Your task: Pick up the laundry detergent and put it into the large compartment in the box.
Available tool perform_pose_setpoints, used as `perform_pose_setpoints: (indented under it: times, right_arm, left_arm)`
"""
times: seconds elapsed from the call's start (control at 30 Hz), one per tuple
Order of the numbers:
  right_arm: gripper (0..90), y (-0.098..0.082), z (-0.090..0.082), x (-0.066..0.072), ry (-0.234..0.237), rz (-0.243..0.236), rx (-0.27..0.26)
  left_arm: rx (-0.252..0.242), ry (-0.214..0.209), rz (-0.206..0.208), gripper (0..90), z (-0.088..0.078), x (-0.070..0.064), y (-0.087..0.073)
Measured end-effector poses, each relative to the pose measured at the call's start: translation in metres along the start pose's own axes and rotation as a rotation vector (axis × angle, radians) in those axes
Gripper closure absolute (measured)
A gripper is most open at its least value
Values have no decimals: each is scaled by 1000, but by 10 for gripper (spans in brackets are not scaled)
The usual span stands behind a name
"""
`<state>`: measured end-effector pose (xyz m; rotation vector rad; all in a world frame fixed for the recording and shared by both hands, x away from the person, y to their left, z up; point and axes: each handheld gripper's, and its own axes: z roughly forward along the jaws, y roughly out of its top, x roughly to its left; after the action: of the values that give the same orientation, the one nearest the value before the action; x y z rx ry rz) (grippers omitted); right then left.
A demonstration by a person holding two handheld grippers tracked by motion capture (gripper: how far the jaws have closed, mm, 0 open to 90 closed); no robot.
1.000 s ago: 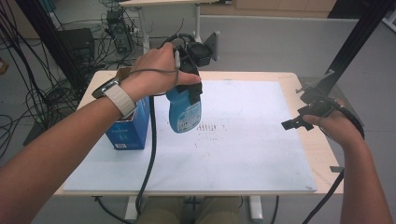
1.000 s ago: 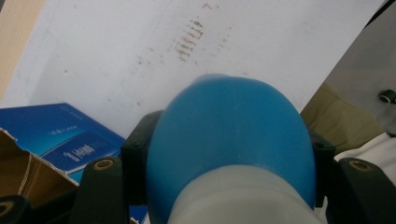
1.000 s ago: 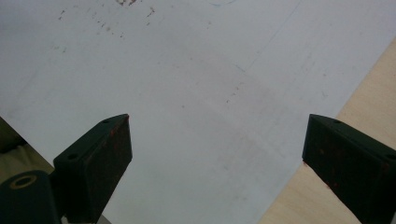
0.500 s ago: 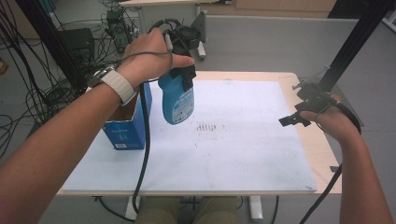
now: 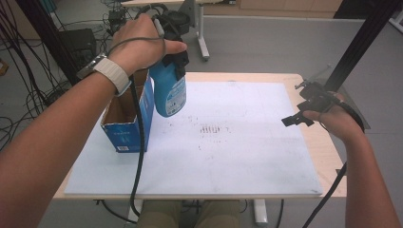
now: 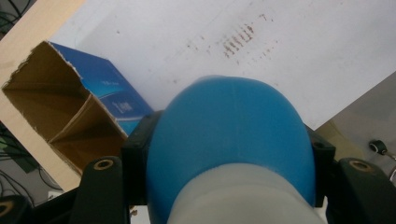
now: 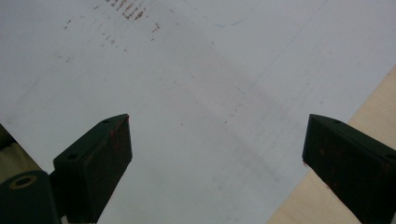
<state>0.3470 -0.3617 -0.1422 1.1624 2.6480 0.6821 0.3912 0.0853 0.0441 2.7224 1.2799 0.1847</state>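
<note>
One blue bottle (image 5: pixel 168 92) is being gripped by its top in the left gripper (image 5: pixel 175 56), hanging above the tabletop's (image 5: pixel 266 78) far-left corner, beside the box (image 5: pixel 127 124); the right gripper (image 5: pixel 298 118) is being held open.

Bottle (image 5: pixel 169 92) right of open box (image 5: pixel 127 121)

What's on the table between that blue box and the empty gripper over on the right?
Between the blue box and the right gripper, the high view shows bare white board with a patch of small dark specks. The blue bottle hangs above the box side.
</note>
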Motion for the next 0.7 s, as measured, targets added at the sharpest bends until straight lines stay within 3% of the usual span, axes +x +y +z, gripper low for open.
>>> perform_pose_setpoints:
  times: [0.27,0.43,0.7]
  right_arm:
    - [82,2,-2,3,-11,-16,-15]
    - [82,2,2,2,-7,-17,-10]
    - [81,2,5,0,-6,-13,-11]
  left_arm:
    - [-18,-1,-70,388,-14,14,-8]
    - [-30,19,-135,388,-23,22,-15]
    - [-22,42,-198,387,-32,34,-23]
